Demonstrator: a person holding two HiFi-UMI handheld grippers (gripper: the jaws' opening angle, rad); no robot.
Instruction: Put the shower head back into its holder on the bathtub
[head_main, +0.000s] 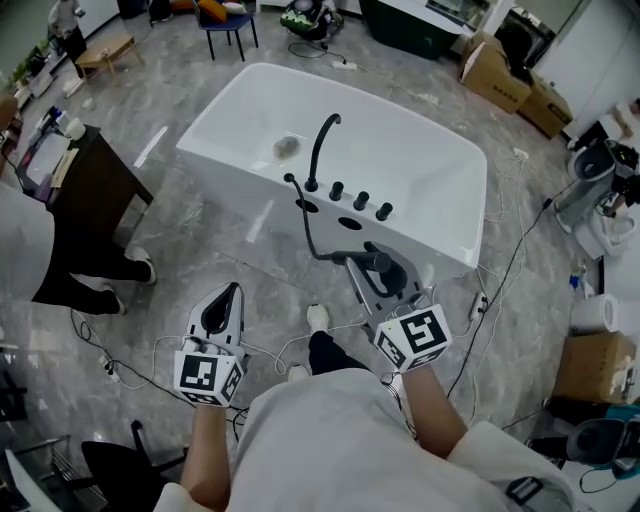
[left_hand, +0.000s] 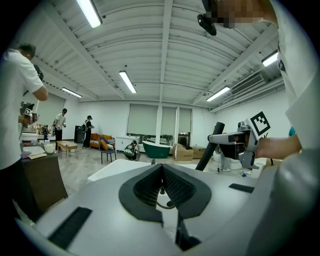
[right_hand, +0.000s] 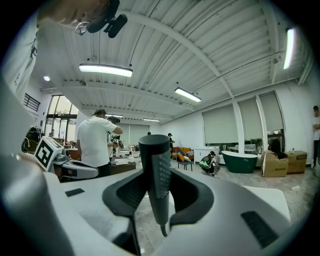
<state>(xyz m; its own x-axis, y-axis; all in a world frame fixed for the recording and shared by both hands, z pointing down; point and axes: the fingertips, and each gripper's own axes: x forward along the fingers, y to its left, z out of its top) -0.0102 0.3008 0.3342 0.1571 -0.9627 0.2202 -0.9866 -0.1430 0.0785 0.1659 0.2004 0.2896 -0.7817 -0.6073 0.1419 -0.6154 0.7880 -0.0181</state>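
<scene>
head view: the white bathtub (head_main: 250, 165) is seen from above on a grey marbled floor (head_main: 200, 250), with a black curved spout (head_main: 322, 150) and three black knobs (head_main: 361, 200) set along its near rim. two dark oval openings (head_main: 350, 222) are seen in that rim beside the knobs; which one is the holder cannot be told. the black shower head (head_main: 375, 262) is clamped across the right gripper (head_main: 385, 270), just in front of the tub's near side and apart from the openings. a black hose (head_main: 308, 225) is strung from the rim down to the shower head.

in the right gripper view, the shower head (right_hand: 157, 175) is seen upright between the pads, which are pressed on its handle, so the right gripper (right_hand: 159, 200) is partly open around it. the left gripper (head_main: 233, 292) is held lower left of the tub, over the floor. in the left gripper view the jaws of the left gripper (left_hand: 161, 172) are closed together at the tips and nothing is held. a person (head_main: 20, 250) in a white top is seen at the left edge.
</scene>
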